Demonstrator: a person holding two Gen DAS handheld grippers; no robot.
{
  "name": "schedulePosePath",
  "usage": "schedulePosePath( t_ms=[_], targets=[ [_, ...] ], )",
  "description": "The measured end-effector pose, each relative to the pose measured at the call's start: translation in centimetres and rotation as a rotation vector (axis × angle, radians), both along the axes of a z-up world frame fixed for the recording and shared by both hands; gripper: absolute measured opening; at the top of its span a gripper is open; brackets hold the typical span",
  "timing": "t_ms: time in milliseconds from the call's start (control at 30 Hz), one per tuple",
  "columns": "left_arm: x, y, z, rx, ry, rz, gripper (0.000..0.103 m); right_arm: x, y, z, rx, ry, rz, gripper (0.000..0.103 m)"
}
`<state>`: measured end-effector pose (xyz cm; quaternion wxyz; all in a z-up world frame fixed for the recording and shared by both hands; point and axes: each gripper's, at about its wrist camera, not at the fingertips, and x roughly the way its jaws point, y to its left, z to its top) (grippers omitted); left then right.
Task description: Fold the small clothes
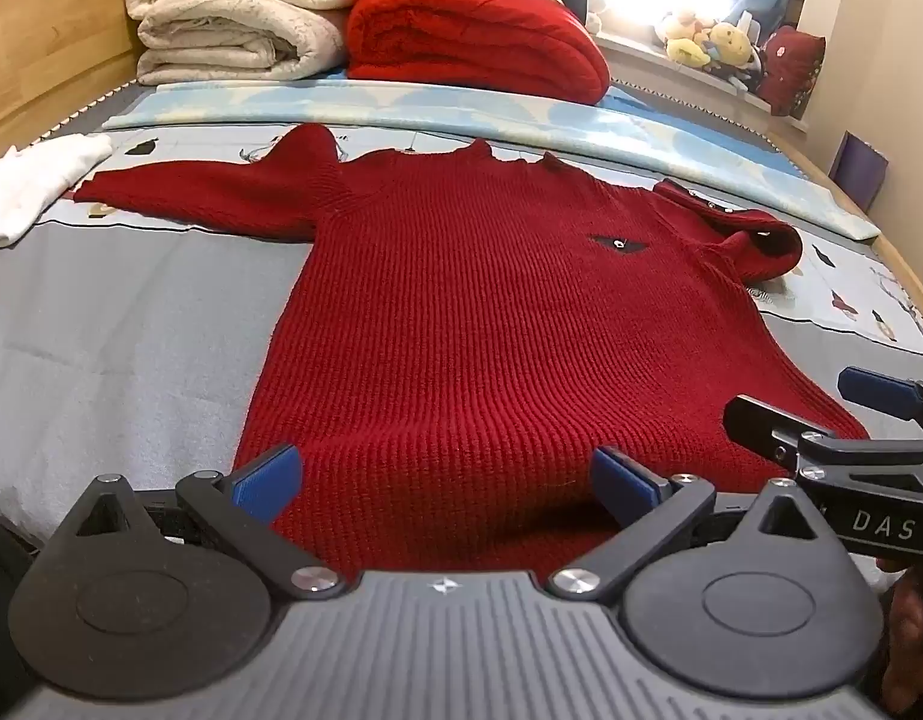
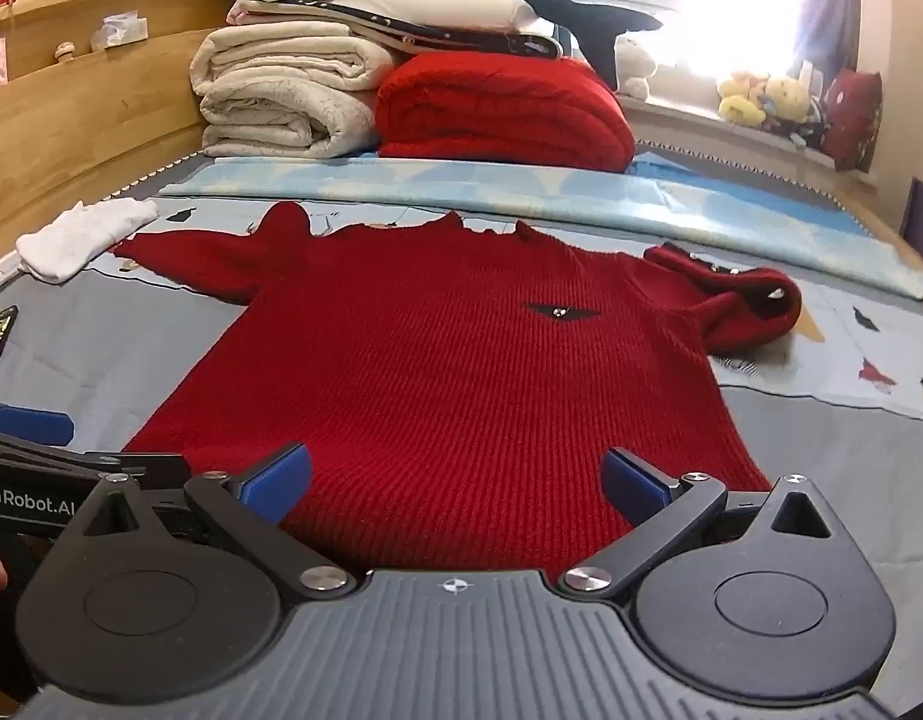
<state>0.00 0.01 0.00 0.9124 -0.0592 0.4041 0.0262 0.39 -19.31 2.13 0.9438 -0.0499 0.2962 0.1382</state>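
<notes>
A red knit sweater (image 1: 461, 300) lies flat on the bed, hem toward me, collar at the far end; it also shows in the right wrist view (image 2: 449, 372). Its left sleeve (image 1: 209, 192) stretches out flat; its right sleeve (image 1: 755, 240) is bunched up. My left gripper (image 1: 446, 480) is open, fingers astride the hem's left part. My right gripper (image 2: 455, 480) is open over the hem's right part. The right gripper shows at the right edge of the left wrist view (image 1: 851, 414); the left gripper shows at the left edge of the right wrist view (image 2: 29, 426).
A folded white garment (image 1: 35, 186) lies at the far left on the grey bedsheet (image 1: 113, 324). Folded cream blankets (image 1: 233, 18) and a red blanket (image 1: 473, 42) are stacked at the back. A wooden bed frame (image 2: 83, 120) runs along the left. Plush toys (image 2: 761, 99) sit on the windowsill.
</notes>
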Motion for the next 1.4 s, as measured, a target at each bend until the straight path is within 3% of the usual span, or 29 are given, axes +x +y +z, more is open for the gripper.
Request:
schedulePosePath(
  t_ms=[333,1400],
  targets=[
    [-0.19,-0.30,0.12,0.010,-0.015,-0.012,0.102,0.15,0.06,-0.12,-0.015,0.010,-0.002,0.096],
    [-0.32,0.19,0.14,0.005,-0.011,-0.018,0.102,0.30,0.08,-0.03,-0.008,0.018,-0.001,0.095]
  ],
)
